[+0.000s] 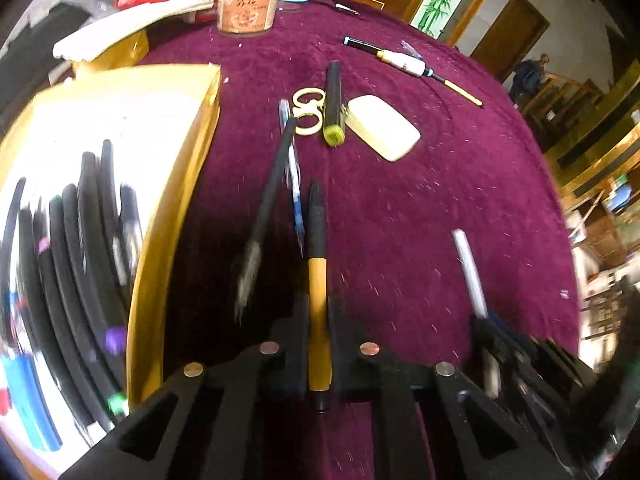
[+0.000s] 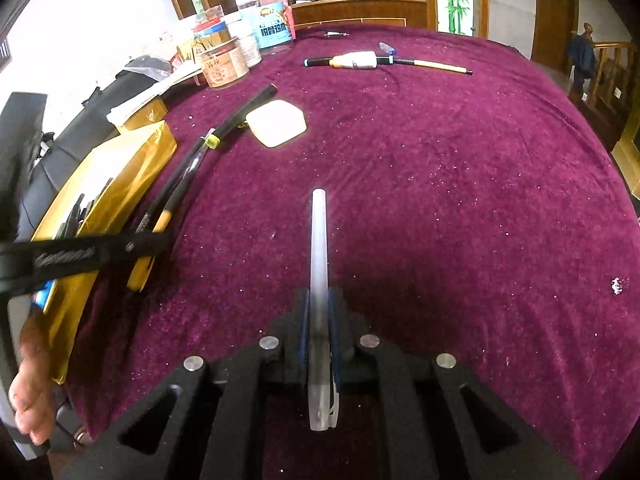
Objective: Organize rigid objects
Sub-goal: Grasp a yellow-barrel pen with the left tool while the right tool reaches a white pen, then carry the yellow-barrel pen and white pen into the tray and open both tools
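My left gripper point(image 1: 318, 316) is shut on an orange and black pen point(image 1: 318, 264) and holds it above the purple cloth, just right of a gold box point(image 1: 160, 240) that holds several dark pens point(image 1: 92, 240). My right gripper point(image 2: 319, 312) is shut on a clear white pen point(image 2: 319, 248); it also shows at the right of the left wrist view point(image 1: 470, 272). The left gripper point(image 2: 80, 254) shows at the left of the right wrist view, beside the gold box point(image 2: 120, 168). A long black pen point(image 1: 272, 192) and a blue pen point(image 1: 294, 184) lie ahead on the cloth.
Farther on lie a black marker with a yellow-green cap point(image 1: 333, 104), yellow rings point(image 1: 308, 112), a cream soap-like block point(image 1: 382, 126) and a white and black brush pen point(image 1: 412, 66). Jars point(image 1: 248, 6) and packets stand at the far edge. The table is covered in purple cloth point(image 2: 460, 200).
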`<state>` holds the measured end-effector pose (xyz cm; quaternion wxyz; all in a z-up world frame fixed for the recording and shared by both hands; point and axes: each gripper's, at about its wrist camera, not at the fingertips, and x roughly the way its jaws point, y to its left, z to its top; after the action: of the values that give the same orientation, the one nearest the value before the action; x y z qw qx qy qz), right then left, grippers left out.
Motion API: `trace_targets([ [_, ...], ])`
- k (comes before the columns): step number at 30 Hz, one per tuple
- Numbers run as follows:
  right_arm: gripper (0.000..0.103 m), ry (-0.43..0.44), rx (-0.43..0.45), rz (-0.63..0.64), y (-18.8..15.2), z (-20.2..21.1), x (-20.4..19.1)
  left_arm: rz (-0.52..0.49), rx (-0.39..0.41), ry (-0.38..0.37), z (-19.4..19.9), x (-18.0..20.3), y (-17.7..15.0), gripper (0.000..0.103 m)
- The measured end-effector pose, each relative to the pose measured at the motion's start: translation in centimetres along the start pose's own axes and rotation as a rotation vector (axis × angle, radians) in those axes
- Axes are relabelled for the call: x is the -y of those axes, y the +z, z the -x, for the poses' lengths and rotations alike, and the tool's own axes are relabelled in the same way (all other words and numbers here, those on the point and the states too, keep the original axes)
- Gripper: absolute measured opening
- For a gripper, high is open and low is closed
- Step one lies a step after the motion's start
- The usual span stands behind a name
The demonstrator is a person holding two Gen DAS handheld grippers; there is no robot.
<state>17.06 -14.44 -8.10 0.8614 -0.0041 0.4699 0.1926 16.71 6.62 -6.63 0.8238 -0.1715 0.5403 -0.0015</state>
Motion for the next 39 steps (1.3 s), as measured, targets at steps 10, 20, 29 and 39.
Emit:
trace_targets([
  [10, 0.009, 0.127, 0.044, -0.019, -0.1, 1.4, 0.6, 0.122, 0.113, -0.178, 8.6, -3.2, -5.1, 0.007],
  [20, 0.009, 0.369, 0.035, 0.083, 1.2, 3.1, -8.7, 0.331, 0.286, -0.105, 14.9, -12.6, -5.8, 0.007],
  [29, 0.009, 0.441, -0.021, 0.206, 3.3, 0.5, -17.6, 0.418, 0.254, -0.107, 12.2, -16.7, -5.7, 0.007],
  [39, 0.009, 0.414, -0.077, 0.244, 4.6, -2.7, -21.2, 0.479, 0.259, -0.145, 10.9, -20.0, -2.3, 0.007],
])
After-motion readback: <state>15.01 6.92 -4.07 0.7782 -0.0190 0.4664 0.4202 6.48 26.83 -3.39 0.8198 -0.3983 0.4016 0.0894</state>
